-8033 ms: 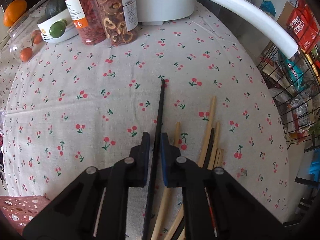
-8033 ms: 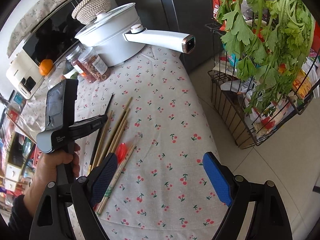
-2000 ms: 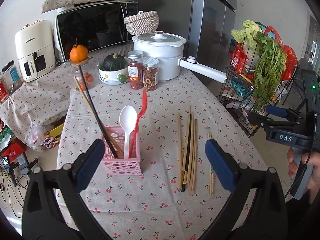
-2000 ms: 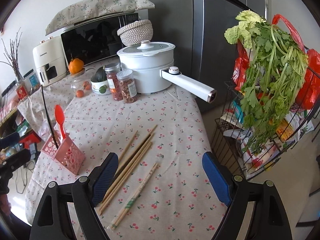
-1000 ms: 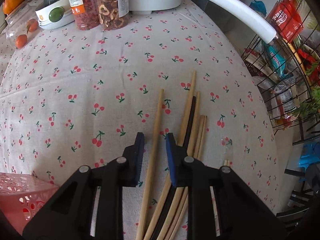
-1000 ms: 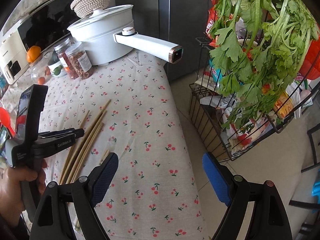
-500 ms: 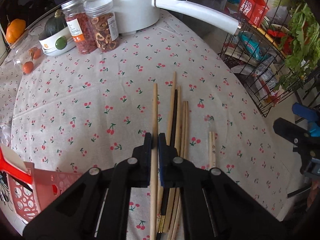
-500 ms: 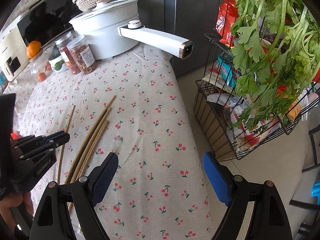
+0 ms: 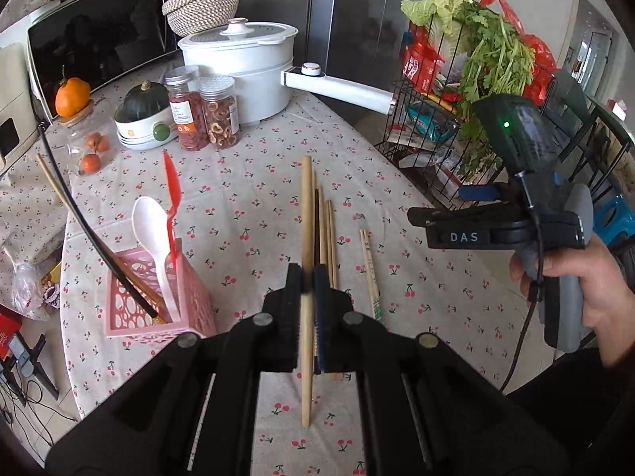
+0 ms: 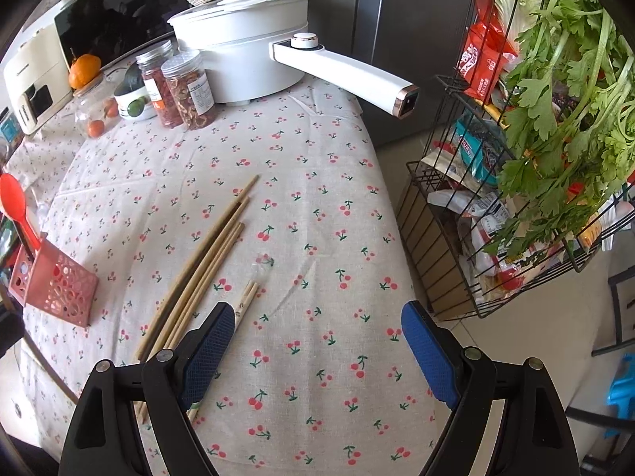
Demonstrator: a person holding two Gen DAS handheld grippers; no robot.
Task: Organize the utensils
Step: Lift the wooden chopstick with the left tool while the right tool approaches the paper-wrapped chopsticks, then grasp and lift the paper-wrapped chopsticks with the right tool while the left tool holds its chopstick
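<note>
Left tool [image 9: 306, 277]: we see it pinching one plain wooden chopstick [image 9: 305, 214] above the tabletop [image 9: 254, 166].
Right tool [image 10: 313, 341]: spread, holding nothing.
Loose chopsticks [image 10: 206, 261]: we count roughly six.
Pink basket [image 9: 186, 297]: one, holding two spoons and two chopsticks.

Brightness: I am seeing both views evenly lit by soft daylight; nothing is looking dim.
Light source: it seems to be coming in from the right, where the doorway [image 9: 595, 59] is glowing pale.
Shadows: the left gripper [image 9: 306, 277] is casting only a faint shadow on the tablecloth [image 9: 246, 182].
Glare: the microwave door [image 9: 99, 39] is mirroring the room; the pot handle [image 10: 349, 67] is shining white.
Distortion: the fisheye is bending straight lines and darkening the corners.
Focus: I am getting sharp detail mid-frame; the edges are softening slightly.
</note>
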